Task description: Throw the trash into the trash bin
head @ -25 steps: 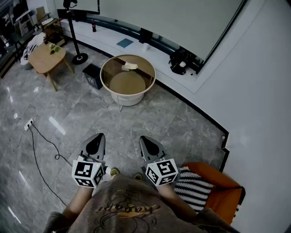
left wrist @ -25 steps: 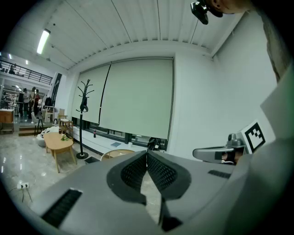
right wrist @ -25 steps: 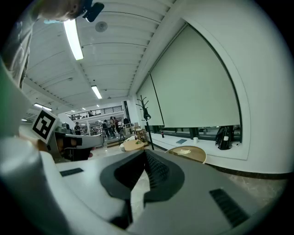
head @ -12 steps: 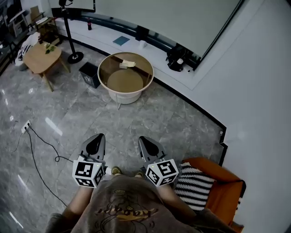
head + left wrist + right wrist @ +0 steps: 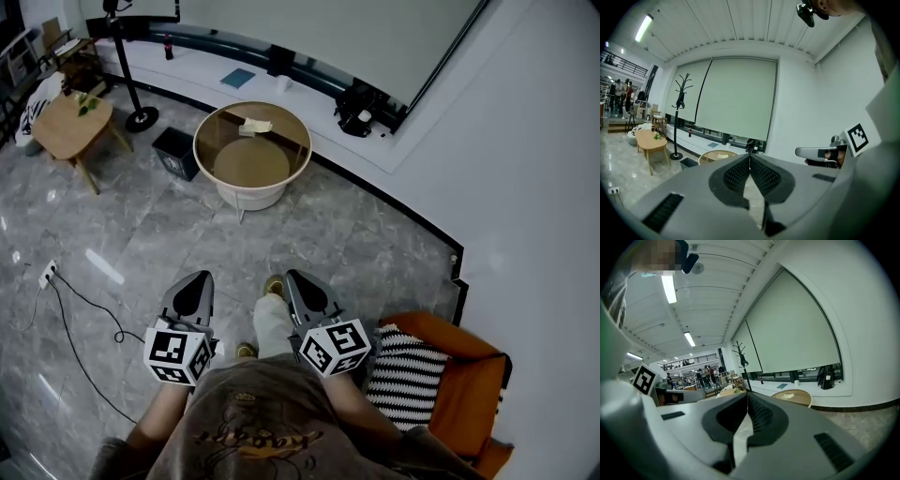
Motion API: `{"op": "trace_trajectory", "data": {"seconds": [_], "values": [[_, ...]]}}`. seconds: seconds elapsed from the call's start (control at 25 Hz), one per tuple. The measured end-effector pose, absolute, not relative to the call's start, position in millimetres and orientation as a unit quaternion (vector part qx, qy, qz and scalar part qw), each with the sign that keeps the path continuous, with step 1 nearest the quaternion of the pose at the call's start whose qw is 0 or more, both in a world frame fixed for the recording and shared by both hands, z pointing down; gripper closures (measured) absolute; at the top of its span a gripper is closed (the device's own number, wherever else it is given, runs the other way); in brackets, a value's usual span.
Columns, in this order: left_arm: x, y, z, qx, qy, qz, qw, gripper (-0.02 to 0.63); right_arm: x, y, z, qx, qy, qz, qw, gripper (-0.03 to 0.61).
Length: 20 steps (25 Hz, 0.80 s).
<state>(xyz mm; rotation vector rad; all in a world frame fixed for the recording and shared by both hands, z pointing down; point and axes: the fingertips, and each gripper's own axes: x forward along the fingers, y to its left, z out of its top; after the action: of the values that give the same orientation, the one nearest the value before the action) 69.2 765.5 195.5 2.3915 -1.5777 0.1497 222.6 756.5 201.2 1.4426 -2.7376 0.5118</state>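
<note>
Two claws: left claw (image 5: 194, 281) and right claw (image 5: 302, 279), both pressed together and pinching nothing. They're held low, pointing ahead, probably just a carry posture since nothing's in reach. One scrap of trash (image 5: 254, 126) lies on the round glass worktop (image 5: 308, 157), well ahead. One black bin (image 5: 175, 152) stands on the floor beside it.

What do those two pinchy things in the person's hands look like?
Both are grey and taper to a point, like beaks. The left gripper and the right gripper each carry a white cube printed with black square markers. Inside the jaws are dark ribbed pads. No cables show on them. The person wears a grey-brown printed shirt.
</note>
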Motion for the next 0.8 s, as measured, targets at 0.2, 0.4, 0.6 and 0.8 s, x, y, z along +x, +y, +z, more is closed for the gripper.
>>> {"op": "trace_trajectory", "data": {"seconds": [0.2,0.4,0.6,0.8], "values": [[59.8,743.1,198.9,0.83,-0.539,0.048,0.133,0.594,214.4,735.0,206.8,0.467,-0.87,0.158,0.011,0.56],[53.1,708.6,205.8,0.827,-0.542,0.046,0.142,0.594,209.7,703.5,216.0,0.467,-0.869,0.162,0.02,0.558],[54.8,671.3,212.1,0.83,-0.536,0.054,0.146,0.594,214.8,665.5,224.1,0.477,-0.861,0.177,0.015,0.558],[58.4,623.7,211.8,0.827,-0.538,0.056,0.154,0.594,220.0,617.0,221.7,0.479,-0.858,0.182,0.01,0.558]]}}
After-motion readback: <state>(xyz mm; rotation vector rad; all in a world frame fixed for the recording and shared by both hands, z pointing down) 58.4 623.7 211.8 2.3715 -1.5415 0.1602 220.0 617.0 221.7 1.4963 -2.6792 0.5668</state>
